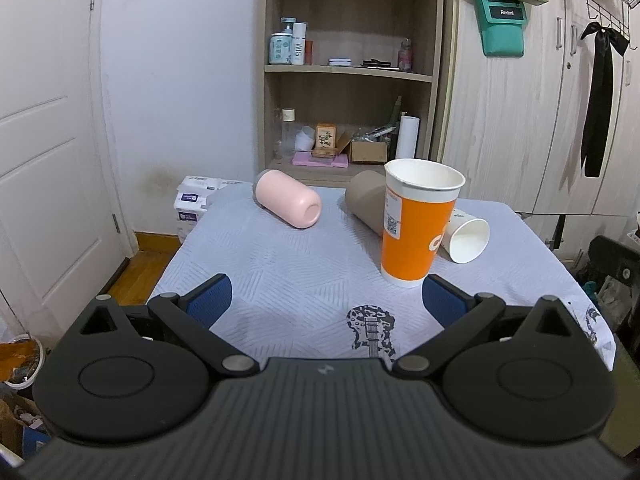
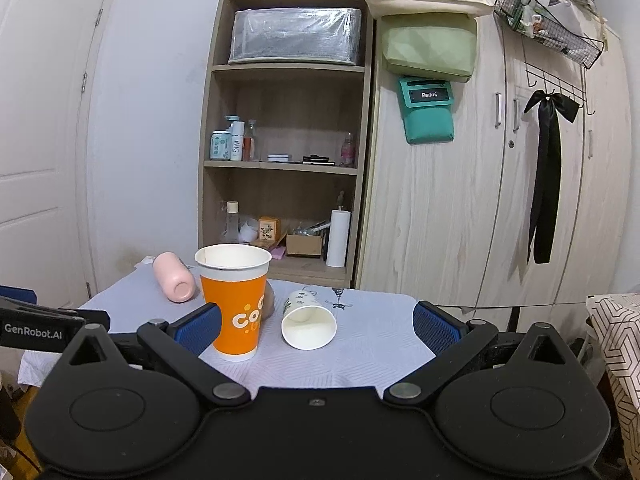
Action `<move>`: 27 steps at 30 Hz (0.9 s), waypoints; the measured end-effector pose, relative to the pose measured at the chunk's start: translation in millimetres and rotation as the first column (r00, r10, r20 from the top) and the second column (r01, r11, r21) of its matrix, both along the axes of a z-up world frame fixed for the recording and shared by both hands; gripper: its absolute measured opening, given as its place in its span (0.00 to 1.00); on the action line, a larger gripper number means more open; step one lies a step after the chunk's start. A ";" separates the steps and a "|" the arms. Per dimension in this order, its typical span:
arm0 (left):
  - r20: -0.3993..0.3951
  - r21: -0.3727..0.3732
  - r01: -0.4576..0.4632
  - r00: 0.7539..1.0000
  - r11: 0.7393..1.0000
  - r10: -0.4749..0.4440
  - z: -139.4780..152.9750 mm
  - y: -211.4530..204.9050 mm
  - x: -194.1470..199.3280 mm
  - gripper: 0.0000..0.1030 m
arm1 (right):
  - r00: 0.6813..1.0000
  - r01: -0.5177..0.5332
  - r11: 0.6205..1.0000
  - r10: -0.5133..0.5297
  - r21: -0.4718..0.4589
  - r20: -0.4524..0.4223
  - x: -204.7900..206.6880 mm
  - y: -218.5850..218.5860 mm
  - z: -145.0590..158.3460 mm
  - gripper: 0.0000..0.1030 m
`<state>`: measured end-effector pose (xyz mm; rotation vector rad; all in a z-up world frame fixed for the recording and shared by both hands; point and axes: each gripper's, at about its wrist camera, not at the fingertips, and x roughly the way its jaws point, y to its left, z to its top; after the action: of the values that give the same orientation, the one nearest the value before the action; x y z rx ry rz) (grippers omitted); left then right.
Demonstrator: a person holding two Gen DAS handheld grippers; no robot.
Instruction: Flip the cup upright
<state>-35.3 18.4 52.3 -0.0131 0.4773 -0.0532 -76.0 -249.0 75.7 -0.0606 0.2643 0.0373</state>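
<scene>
An orange paper cup (image 1: 416, 220) stands upright on the table, also in the right wrist view (image 2: 236, 300). A pink cup (image 1: 288, 199) lies on its side at the back left, also in the right wrist view (image 2: 175, 282). A beige cup (image 1: 366, 200) lies on its side behind the orange one. A white paper cup (image 1: 466, 236) lies on its side to the right, mouth toward me, also in the right wrist view (image 2: 308, 320). My left gripper (image 1: 326, 300) is open and empty near the front of the table. My right gripper (image 2: 316, 326) is open and empty, just in front of the white cup.
The table carries a pale blue cloth (image 1: 280, 272) with a guitar print (image 1: 372, 330). A wooden shelf unit (image 1: 348, 80) and a wardrobe (image 1: 520, 120) stand behind it. A white door (image 1: 48, 140) is at the left. Tissue packs (image 1: 192, 200) sit by the table's back left corner.
</scene>
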 end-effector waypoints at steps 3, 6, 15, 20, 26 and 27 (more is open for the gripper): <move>-0.002 0.005 -0.005 1.000 1.000 0.005 -0.2 0.3 0.7 1.00 | 1.000 -0.001 1.000 0.001 0.000 -0.004 0.0 0.2 0.0 1.00; -0.005 0.010 -0.008 1.000 1.000 0.008 -0.2 0.4 1.2 1.00 | 1.000 0.002 1.000 -0.002 0.001 -0.005 -0.1 0.1 -0.2 1.00; -0.010 0.024 -0.005 1.000 1.000 0.006 -1.3 0.0 1.0 1.00 | 1.000 0.013 1.000 -0.013 0.002 -0.013 2.0 -0.6 -0.6 1.00; -0.006 0.031 -0.007 1.000 0.999 0.008 -2.0 -0.7 1.5 1.00 | 1.000 0.015 1.000 -0.015 0.001 -0.016 1.8 0.1 -1.1 1.00; 0.005 0.038 -0.009 1.000 0.999 0.009 -1.9 -0.5 -0.5 1.00 | 1.000 0.024 1.000 -0.024 0.002 -0.020 3.1 -1.0 -1.2 1.00; 0.007 0.038 -0.010 1.000 0.999 0.010 -1.7 -0.4 -0.7 1.00 | 0.999 0.026 1.000 -0.026 0.002 -0.021 3.3 -0.1 -0.9 1.00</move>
<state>-35.9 18.0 50.6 0.0219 0.4711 -0.0347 -72.7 -249.1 74.8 -0.0542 0.2856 0.0123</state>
